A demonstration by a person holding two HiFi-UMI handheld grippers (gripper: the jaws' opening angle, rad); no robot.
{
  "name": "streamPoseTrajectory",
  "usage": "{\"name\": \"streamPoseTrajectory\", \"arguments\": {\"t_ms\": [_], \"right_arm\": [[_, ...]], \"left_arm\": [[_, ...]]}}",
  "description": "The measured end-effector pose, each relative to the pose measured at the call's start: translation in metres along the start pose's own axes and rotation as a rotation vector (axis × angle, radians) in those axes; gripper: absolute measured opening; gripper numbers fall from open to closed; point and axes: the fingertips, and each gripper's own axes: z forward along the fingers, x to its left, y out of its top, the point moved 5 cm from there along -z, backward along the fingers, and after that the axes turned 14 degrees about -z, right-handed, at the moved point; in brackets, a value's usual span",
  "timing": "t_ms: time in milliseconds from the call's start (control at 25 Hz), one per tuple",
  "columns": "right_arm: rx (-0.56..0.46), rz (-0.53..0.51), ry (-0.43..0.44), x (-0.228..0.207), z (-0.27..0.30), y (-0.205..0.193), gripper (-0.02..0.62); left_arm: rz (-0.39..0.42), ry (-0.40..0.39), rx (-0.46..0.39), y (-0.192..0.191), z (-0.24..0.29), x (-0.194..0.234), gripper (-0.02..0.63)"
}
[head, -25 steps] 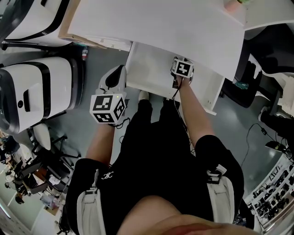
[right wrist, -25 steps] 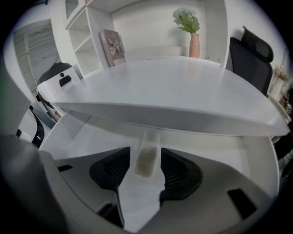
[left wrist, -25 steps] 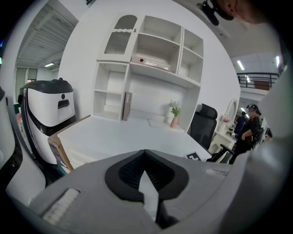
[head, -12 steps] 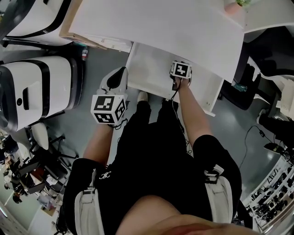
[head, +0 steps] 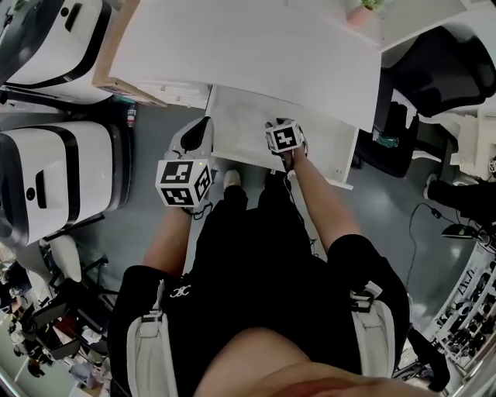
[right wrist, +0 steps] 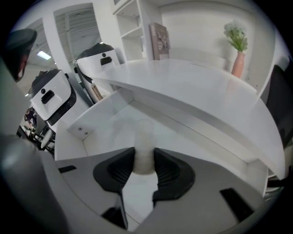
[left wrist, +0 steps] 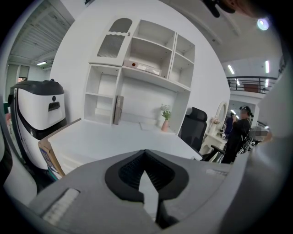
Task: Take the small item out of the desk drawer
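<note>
The white desk drawer [head: 242, 118] stands pulled out under the desktop [head: 256, 54]. My right gripper [head: 284, 149] hangs over the drawer's front part and points steeply down. In the right gripper view, a small white cylindrical item [right wrist: 144, 141] sits upright between the black pads, with the right gripper [right wrist: 144, 157] shut on it. Its jaws have just been closing on this item. The drawer floor [right wrist: 107, 116] lies below, blurred. My left gripper [head: 194, 133] hovers off the drawer's left end. It [left wrist: 145, 157] is shut with nothing in it.
Two large white-and-black machines [head: 54, 170] stand on the floor at the left. A black office chair [head: 434, 62] is at the right. A pink vase with a plant [head: 358, 14] stands on the desk's far edge. A white shelf unit [left wrist: 142, 68] rises behind the desk.
The right gripper has drawn back from deeper in the drawer toward its front edge and rolled. The left gripper has stayed where it was.
</note>
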Motion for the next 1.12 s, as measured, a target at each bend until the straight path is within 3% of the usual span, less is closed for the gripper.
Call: {"name": "streamPoseTrajectory", "arguments": {"t_ms": [160,280,680,1120], "right_arm": [[-0.025,-0.149,-0.019,0.016,-0.032,0.012,0.124],[-0.085,-0.177,-0.053,0.019,-0.058,0.024,0.124],[-0.376,-0.038,-0.189,0.023,-0.159,0.063,0.124],[-0.700,0.077,-0.458,-0.006,-0.284,0.082,0.118]], "left_arm": [[0.000,-0.024,-0.021,0.008,-0.005,-0.005,0.014],[-0.010,-0.040,-0.039,0.015,-0.010,-0.009,0.014],[0.037,-0.145,-0.093,0.042,-0.020,-0.048,0.014],[0.097,-0.228,-0.155,0.067,-0.030,-0.084,0.014]]}}
